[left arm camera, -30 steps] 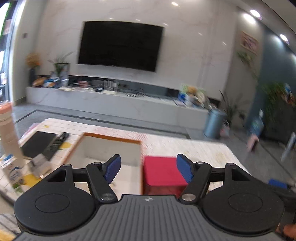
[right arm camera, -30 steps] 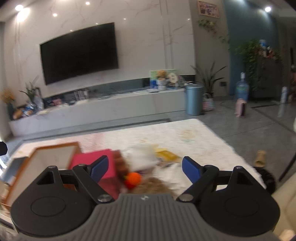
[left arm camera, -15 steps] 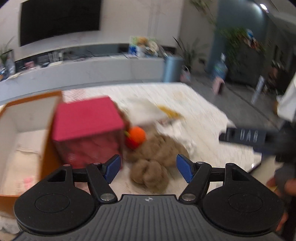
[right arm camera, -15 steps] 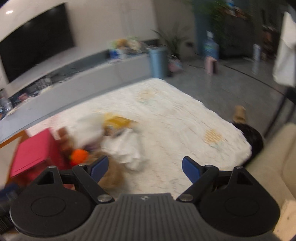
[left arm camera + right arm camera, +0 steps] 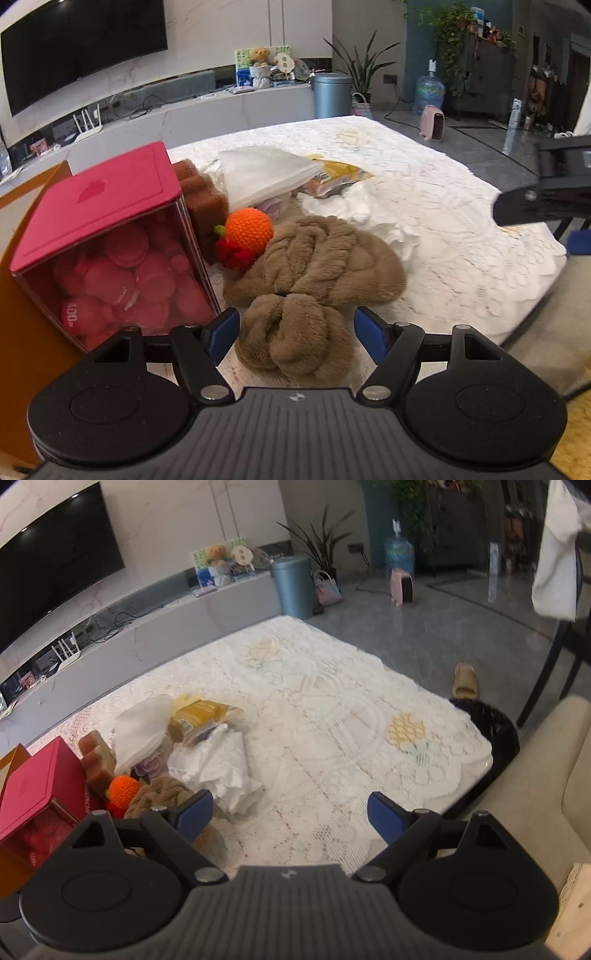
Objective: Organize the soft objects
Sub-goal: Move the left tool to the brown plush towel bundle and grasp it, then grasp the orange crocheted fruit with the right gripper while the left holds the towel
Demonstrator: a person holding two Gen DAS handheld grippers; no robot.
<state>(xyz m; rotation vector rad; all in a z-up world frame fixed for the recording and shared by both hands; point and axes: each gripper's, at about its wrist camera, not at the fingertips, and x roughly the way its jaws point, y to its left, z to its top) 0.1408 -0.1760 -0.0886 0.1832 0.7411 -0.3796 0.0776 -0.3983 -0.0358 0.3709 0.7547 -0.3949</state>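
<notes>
A living room with a wall-mounted television (image 5: 81, 51) and a long grey media shelf (image 5: 155, 627) lies behind the counter (image 5: 332, 716), which is covered with a white lace cloth. My left gripper (image 5: 295, 332) tilts down over a heap of soft things at the counter's near left part; its blue fingers are spread and opening wider, and the knotted end of a brown plush piece (image 5: 295, 339) sits between them, though I cannot tell whether they touch it. The rest of that plush lies just beyond, touching an orange knitted ball (image 5: 249, 229) with a red knitted bit under it. A brown sponge (image 5: 201, 199) leans against a red-lidded clear box (image 5: 103, 236) full of pink rounds, and an orange carton (image 5: 22, 332) stands on that box's left. Farther back are a white plastic bag (image 5: 266, 173), a yellow packet (image 5: 341, 171) and crumpled white tissue (image 5: 218, 764). My right gripper (image 5: 290, 818) hangs over bare lace, spread and widening, nothing between its fingers.
</notes>
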